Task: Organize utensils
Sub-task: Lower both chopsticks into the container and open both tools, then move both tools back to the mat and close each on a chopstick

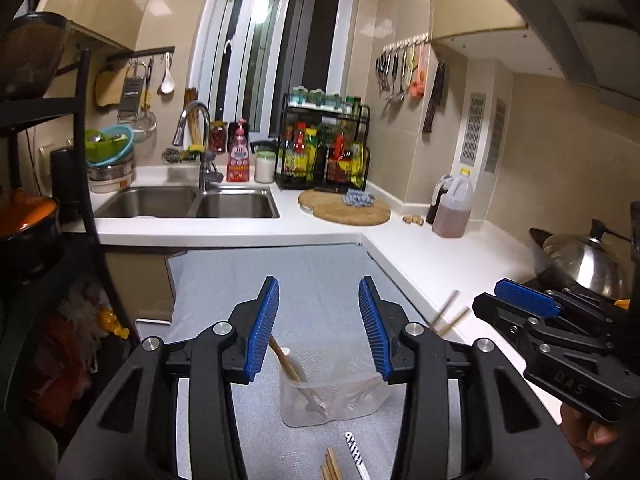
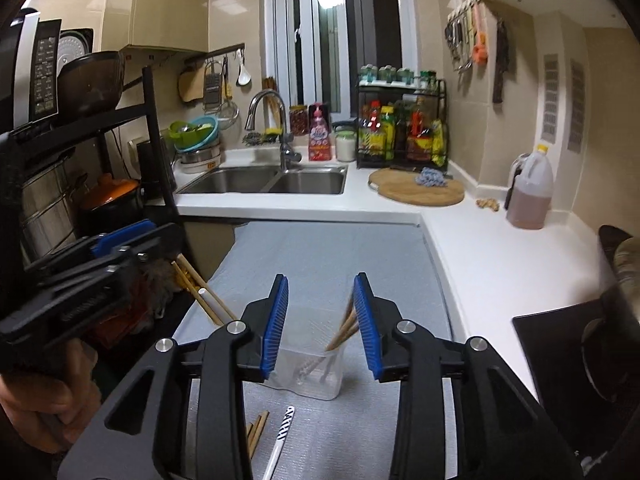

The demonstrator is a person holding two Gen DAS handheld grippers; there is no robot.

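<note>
Flanking the clear cup [image 1: 334,402], both hand-held grippers gape empty.

Home kitchen, as I view it through both tool cameras: double steel sink [image 1: 188,202] with faucet [image 1: 198,140], white L-shaped tabletop [image 1: 440,256], condiment rack [image 1: 324,152], round wooden cutting board [image 1: 344,208], hanging utensils [image 1: 404,72], range hood [image 1: 576,20], lidded wok [image 1: 580,260].

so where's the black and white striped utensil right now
The striped utensil lies flat on the grey mat, just in front of the clear cup, with loose chopsticks to its left in both views.
</note>
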